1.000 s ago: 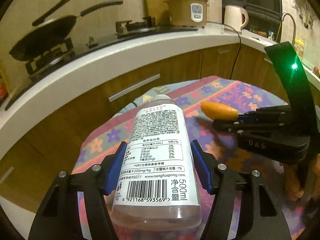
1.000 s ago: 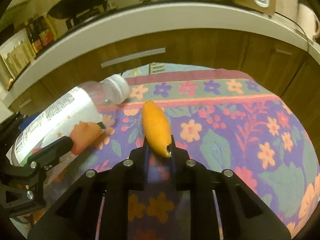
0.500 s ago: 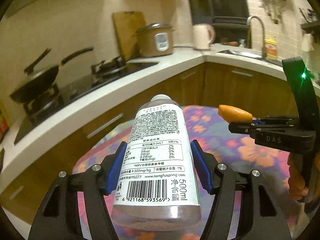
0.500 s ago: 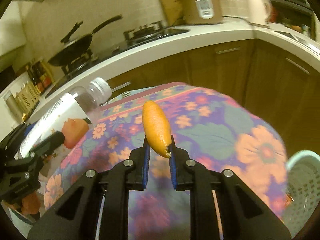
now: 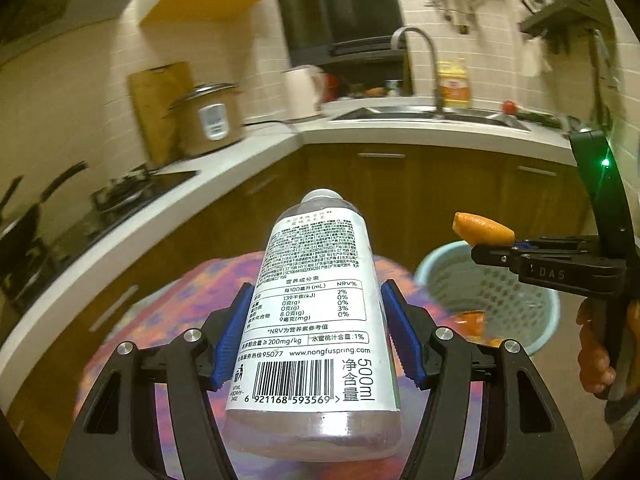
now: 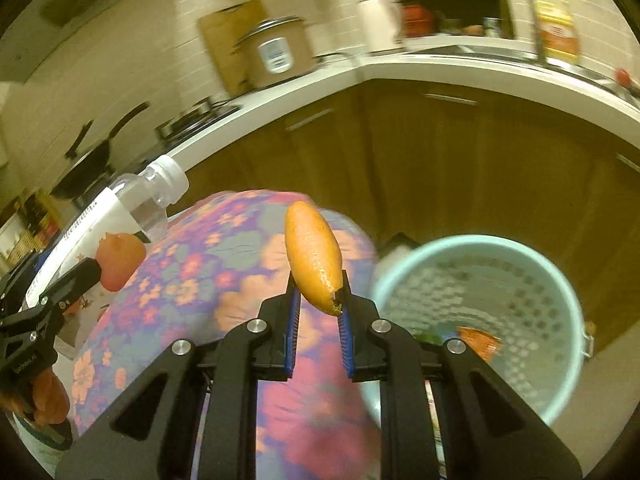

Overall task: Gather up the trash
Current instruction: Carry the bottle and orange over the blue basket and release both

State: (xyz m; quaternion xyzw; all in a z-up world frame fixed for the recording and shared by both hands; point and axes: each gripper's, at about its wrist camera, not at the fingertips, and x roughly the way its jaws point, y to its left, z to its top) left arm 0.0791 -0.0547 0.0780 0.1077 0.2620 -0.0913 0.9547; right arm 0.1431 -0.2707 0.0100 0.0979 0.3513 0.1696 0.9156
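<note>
Right wrist: curled orange peel (image 6: 313,254), ragged tip.

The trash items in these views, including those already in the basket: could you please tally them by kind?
Clear plastic bottle with white label: 1
Orange peel pieces: 2, one held, one inside the light-blue perforated plastic basket
Total: 3

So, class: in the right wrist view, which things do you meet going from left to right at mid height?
Bottle in the left gripper → orange peel held by the right gripper → basket.
</note>
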